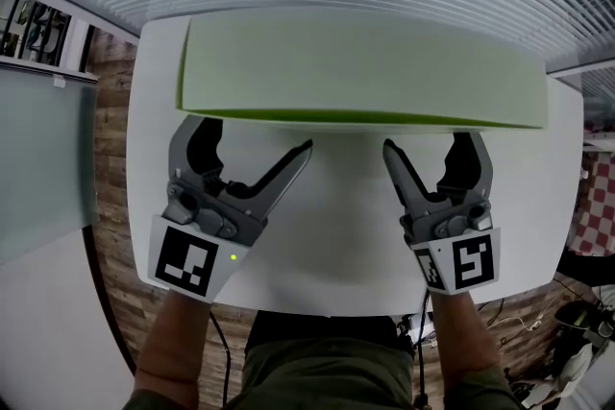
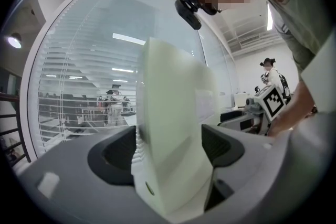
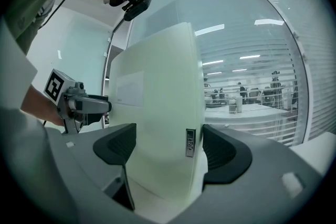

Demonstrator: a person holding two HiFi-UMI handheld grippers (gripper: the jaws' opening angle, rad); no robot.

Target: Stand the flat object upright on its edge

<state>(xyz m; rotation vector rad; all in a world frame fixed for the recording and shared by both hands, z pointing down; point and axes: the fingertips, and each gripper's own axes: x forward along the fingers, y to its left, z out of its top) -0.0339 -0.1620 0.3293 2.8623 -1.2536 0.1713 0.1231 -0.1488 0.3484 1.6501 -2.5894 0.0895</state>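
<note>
My left gripper (image 1: 258,141) and right gripper (image 1: 430,144) sit nearest. Both sets of jaws are spread wide and appear clamped across the thickness of the flat object (image 1: 365,62), one near each end, to stop it pivoting. The flat object spans the far side of the tabletop (image 1: 336,245). I cannot tell if it stands fully upright.

**White desk carries one pale green slab**

The white desk (image 1: 336,254) has a smooth matte top with rounded corners, and its near edge lies close to the person. On it stands the flat object (image 1: 356,67), a broad pale green slab that spans nearly the desk's whole width. The slab's long lower edge, a brighter green, meets the top toward the far side, with a thin dark shadow just beneath. In both gripper views the slab rises upright.
</note>
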